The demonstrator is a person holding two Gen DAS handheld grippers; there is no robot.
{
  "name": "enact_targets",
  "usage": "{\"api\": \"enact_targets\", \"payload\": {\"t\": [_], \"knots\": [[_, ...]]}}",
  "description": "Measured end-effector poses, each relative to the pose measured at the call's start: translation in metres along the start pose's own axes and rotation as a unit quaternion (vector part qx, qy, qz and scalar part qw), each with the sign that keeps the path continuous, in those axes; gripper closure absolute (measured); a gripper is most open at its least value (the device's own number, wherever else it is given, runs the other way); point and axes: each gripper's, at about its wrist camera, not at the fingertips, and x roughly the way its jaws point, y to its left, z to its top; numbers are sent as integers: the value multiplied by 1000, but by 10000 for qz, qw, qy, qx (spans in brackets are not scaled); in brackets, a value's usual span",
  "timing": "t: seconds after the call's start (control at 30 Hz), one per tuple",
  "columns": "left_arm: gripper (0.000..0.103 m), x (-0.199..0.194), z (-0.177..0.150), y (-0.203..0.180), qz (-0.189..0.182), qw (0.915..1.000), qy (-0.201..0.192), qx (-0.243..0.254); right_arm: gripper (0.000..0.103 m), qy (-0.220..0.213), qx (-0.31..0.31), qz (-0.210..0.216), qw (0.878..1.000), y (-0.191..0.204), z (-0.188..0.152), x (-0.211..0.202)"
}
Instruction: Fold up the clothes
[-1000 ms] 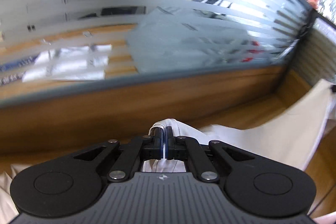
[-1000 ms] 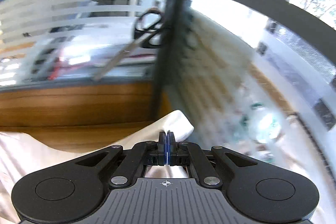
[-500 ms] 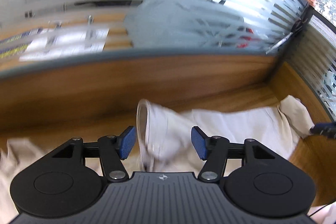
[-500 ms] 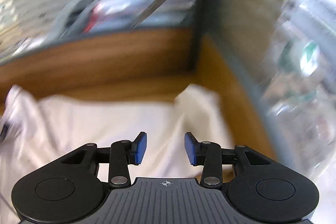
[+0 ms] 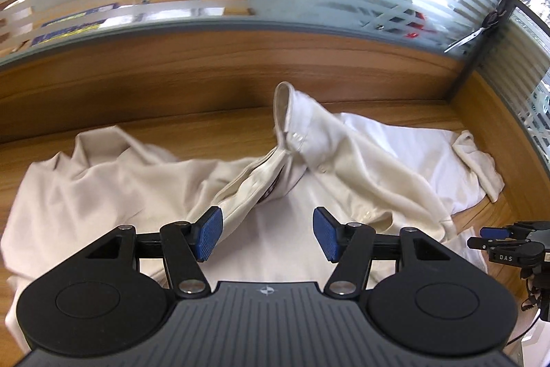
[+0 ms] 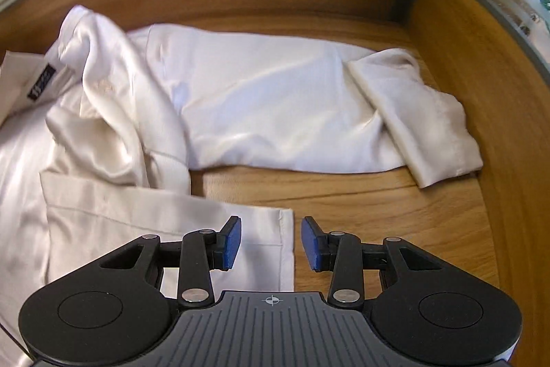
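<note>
Wooden surface [image 6: 343, 195] by frosted glass: a white shirt [image 5: 343, 160] lies rumpled, unfolded; left gripper [image 5: 266, 238] and right gripper [image 6: 271, 243] both gape wide, holding nothing.

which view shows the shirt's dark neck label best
The right wrist view: the dark label lies face-up inside the shirt collar, white print visible but unreadable. The left wrist view shows only a dark sliver under the placket.

One shirt [image 5: 343, 160], one scissors [image 5: 474, 35], two claws [image 5: 267, 238] [image 6: 271, 243].
</note>
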Motion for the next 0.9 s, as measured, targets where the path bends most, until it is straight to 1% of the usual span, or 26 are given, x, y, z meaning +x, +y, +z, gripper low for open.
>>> {"api": "enact_targets", "payload": {"t": [0.03,0.13,0.17,0.2,0.23,0.37,0.47,0.7,0.8,0.9], "knots": [[39,-2,-2,1,23,10000,10,-15,62,-11,-2,-3,10000,0,-1,1],[39,-8,-9,4,93,9999,39,-61,68,-47,64,41,10000,-2,-5,3],[39,-9,-10,4,122,9999,48,-69,76,-39,111,120,9999,-4,-5,1],[39,-9,-11,3,160,9998,54,-64,89,-41,76,152,9998,-2,-6,1],[39,-10,-12,2,191,9998,49,-59,94,-44,27,177,9998,0,-7,1],[39,-14,-17,-2,212,9997,2,-111,96,-57,-78,294,9995,6,-8,-1],[38,-23,-23,-2,205,9997,-69,-146,97,-266,36,310,9992,11,-11,-22],[36,-42,-41,10,147,9998,-89,-143,96,-771,227,442,9958,38,-37,-106],[36,-44,-51,16,139,9999,-90,-16,96,-873,348,495,9943,59,-55,-139],[36,-42,-59,24,46,10000,-68,-36,96,-905,460,589,9931,83,-77,-165]]}}
